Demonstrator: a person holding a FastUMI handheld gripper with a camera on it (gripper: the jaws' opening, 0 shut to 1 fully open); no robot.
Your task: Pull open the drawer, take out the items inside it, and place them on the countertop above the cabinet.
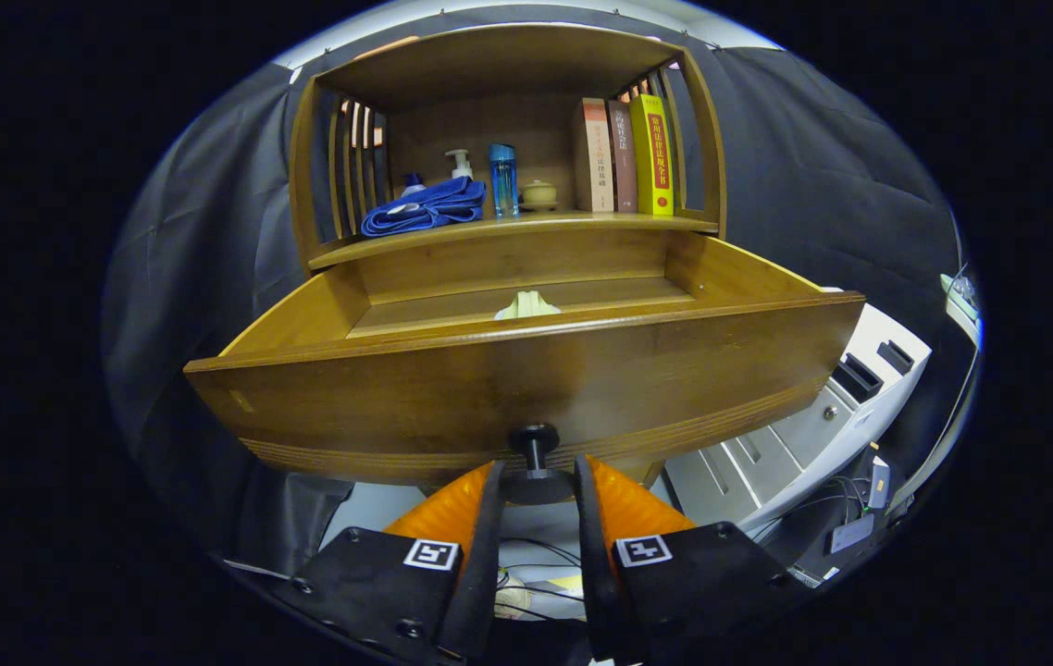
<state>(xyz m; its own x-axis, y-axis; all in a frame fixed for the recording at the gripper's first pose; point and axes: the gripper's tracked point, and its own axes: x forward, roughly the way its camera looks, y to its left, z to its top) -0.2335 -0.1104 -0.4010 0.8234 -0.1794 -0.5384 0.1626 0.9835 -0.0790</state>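
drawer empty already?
No. A pale item lies inside the open drawer, behind its front panel, while the gripper has its jaws on either side of the black knob.

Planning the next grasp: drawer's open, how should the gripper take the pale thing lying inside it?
Come from above, over the drawer front. The pale item lies on the drawer floor just behind the front board, which hides its lower part, so a frontal approach is blocked. Pinch the raised top that peeks over the edge; its exact shape can't be told. The gripper first has to let go of the knob between its fingers.
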